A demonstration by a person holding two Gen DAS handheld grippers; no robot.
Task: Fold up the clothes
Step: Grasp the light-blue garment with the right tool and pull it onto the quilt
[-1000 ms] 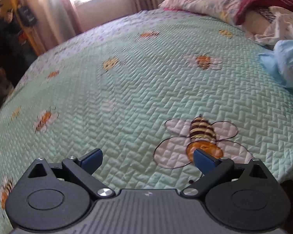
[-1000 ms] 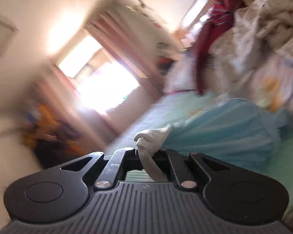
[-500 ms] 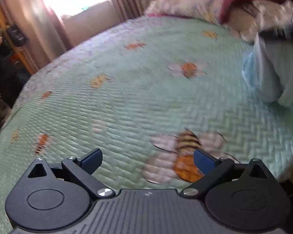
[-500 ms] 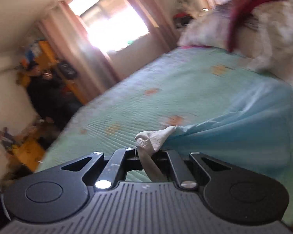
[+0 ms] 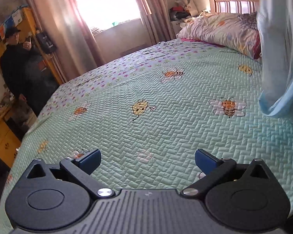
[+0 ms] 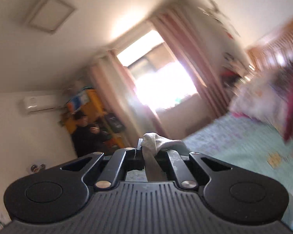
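A light blue garment [image 5: 277,62] hangs in the air at the right edge of the left wrist view, its lower hem just above the bed. My right gripper [image 6: 152,152] is shut on a whitish bunched edge of that garment [image 6: 156,142], held high and pointing level into the room; the picture is blurred. My left gripper [image 5: 147,160] stands open over the near part of the bed, with nothing between its blue pads [image 5: 89,159].
A mint-green quilted bedspread [image 5: 156,120] with bee prints covers the bed. A floral pillow [image 5: 220,31] and wooden headboard [image 5: 234,0] lie at the far right. A person in dark clothes [image 5: 19,70] stands at the left by a yellow shelf [image 5: 27,19]. Window and pink curtains behind.
My right gripper has risen with the blue garment, lifting it off the bed until it hangs. The left gripper has risen and tilted up, still open.
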